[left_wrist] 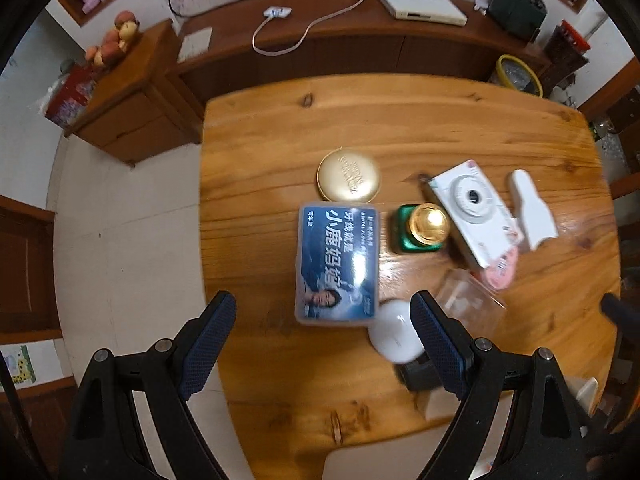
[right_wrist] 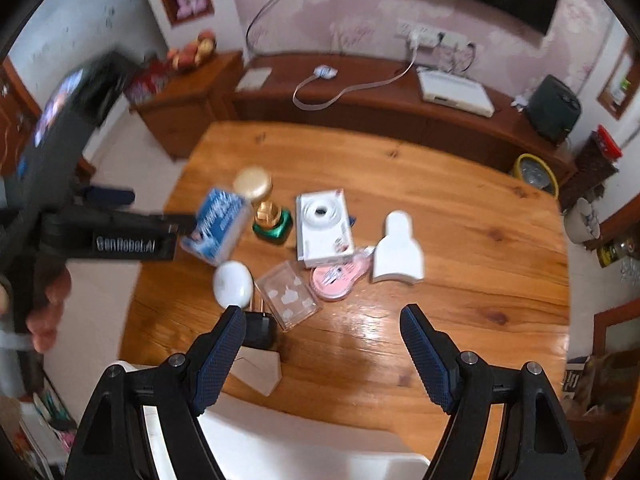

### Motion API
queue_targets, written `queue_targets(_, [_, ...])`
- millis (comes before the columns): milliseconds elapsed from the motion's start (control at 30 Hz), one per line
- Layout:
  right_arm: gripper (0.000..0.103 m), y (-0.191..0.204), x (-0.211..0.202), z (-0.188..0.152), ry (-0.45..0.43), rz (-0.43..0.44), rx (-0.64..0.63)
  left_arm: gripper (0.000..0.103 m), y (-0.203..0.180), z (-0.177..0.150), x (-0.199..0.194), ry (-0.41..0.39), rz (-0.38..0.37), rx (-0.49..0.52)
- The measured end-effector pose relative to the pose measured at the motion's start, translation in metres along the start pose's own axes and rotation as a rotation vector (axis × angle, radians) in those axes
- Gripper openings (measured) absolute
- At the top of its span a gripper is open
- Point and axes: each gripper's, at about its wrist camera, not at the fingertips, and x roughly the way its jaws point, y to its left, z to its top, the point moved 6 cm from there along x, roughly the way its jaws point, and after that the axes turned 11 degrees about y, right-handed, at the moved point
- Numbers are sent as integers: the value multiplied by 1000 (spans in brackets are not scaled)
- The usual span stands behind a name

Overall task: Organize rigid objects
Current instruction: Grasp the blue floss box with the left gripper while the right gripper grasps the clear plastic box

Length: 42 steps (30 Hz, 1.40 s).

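Both grippers empty, lining up on the clutter

My left gripper point(left_wrist: 322, 344) and right gripper point(right_wrist: 322, 354) hover wide open, holding nothing. Nearest the table's point(left_wrist: 440, 120) near edge sits the white puck point(left_wrist: 394, 330), then the blue floss box point(left_wrist: 337, 264), beyond it the gold compact point(left_wrist: 348, 176). I'd straddle the box's long sides squarely.

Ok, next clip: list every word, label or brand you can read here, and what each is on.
"小鹿妈妈": large print on the blue floss box.
"DENTAL FLOSS": small line on the same box, partly legible; other small print blurred.
"GenRobot.AI": side of the left claw, seen from the right wrist.
Gold round tin: embossed lettering, unreadable.
White camera: stickers too small.
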Motion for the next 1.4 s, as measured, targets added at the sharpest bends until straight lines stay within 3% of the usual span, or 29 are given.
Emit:
queue_targets(300, [74, 17, 71, 21, 104, -21, -37, 90, 0, 15, 34, 57, -22, -26])
queue_targets(467, [73, 23, 90, 24, 153, -37, -73, 90, 1, 17, 43, 75, -37, -33])
queue_targets(600, [61, 28, 102, 23, 199, -33, -94, 90, 1, 18, 49, 88, -51, -41])
queue_targets(667, [60, 29, 110, 22, 223, -27, -99, 90, 2, 19, 51, 94, -61, -44])
queue_targets(900, [60, 38, 112, 30, 209, -81, -150, 90, 4, 24, 58, 112, -65, -52])
queue_targets(1133, [55, 44, 112, 21, 241, -34, -189, 90, 5, 27, 64, 129, -62, -51])
queue_targets(1267, [55, 31, 125, 17, 311, 42, -121, 90, 5, 26, 66, 130, -71, -61])
queue_targets(1400, [53, 25, 126, 21, 311, 63, -76, 90, 9, 24, 70, 136, -73, -66])
